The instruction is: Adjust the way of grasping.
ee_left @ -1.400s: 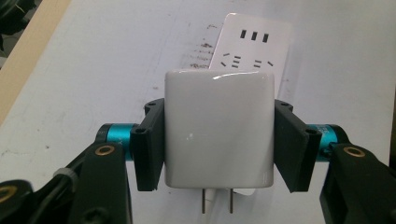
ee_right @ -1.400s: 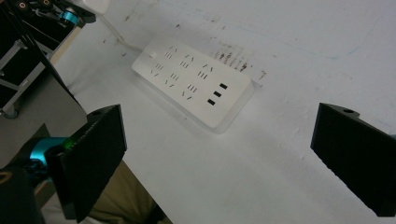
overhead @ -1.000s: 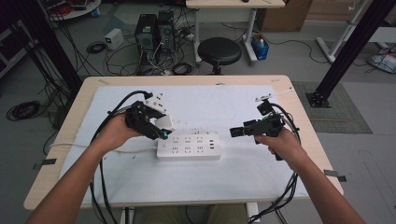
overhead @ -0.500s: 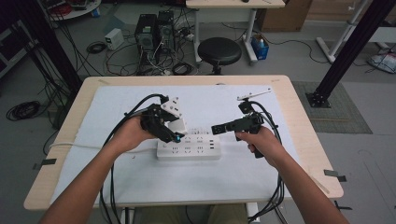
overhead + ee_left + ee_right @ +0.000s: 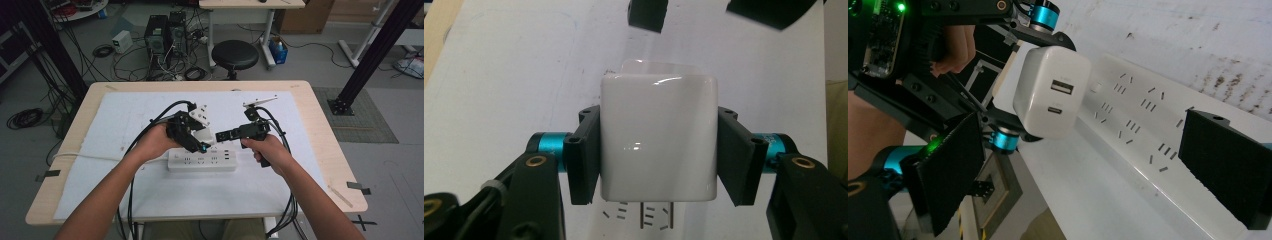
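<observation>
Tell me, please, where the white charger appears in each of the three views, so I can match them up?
High view: white charger at centre, just above the power strip.
Left gripper view: charger at centre, clamped between the tongs.
Right gripper view: charger upper centre.
Shared landmark: the power strip.

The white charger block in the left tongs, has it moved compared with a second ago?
Yes. In the high view the white charger, clamped in the left tongs, has shifted rightward along the power strip, from its left end toward the middle.

Gripper (image 5: 658,150) clamps white charger (image 5: 658,135) (prongs down).
</observation>
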A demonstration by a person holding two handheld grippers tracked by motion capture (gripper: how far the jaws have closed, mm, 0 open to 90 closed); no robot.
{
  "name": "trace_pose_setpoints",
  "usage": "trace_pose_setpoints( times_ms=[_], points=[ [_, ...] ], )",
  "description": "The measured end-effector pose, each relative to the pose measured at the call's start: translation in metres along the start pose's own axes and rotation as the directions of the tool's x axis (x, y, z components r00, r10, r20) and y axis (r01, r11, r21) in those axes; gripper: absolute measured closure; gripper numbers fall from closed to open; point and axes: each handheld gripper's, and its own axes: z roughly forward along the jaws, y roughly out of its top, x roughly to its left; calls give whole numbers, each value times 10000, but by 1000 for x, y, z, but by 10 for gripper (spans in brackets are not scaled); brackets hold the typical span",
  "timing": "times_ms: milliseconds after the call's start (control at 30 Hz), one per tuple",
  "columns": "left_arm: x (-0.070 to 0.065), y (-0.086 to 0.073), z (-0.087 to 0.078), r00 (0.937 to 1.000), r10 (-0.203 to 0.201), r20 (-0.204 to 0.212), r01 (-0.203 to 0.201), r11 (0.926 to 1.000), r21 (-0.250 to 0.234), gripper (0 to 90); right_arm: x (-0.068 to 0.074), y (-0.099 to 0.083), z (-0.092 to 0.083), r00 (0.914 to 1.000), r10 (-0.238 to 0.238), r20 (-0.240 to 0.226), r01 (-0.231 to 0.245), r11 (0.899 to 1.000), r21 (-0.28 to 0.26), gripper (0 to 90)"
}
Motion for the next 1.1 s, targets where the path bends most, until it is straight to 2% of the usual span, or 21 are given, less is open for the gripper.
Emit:
trace_pose_setpoints(
  times_ms=[267, 333, 400, 500, 667, 833, 1100],
  points=[
    [-4, 10, 8, 9996, 288, 82, -288, 9996, 78, 424, -6, 4, 6, 9983, 437, -387, -432, 9990, 141, 80],
    [-5, 12, 10, 9995, 286, 104, -287, 9996, 27, 424, -8, 4, 8, 9979, 427, -496, -419, 9990, 163, 154],
    [-5, 14, 11, 9991, 399, 112, -400, 9992, 80, 424, -9, 4, 10, 9969, 471, -629, -459, 9987, 211, 158],
    [-6, 16, 13, 9988, 472, 117, -473, 9988, 84, 424, -9, 3, 12, 9962, 482, -728, -462, 9985, 290, 228],
    [-7, 17, 14, 9986, 515, 89, -515, 9987, 43, 424, -14, 2, 14, 9899, 838, -1144, -818, 9964, 225, 347],
    [-8, 18, 15, 9987, 516, 39, -516, 9987, -42, 424, -17, 1, 16, 9833, 1162, -1399, -1133, 9932, 285, 404],
    [-10, 21, 16, 9973, 736, 31, -736, 9973, 22, 424, -20, 0, 18, 9772, 1243, -1724, -1204, 9922, 327, 482]
  ],
)
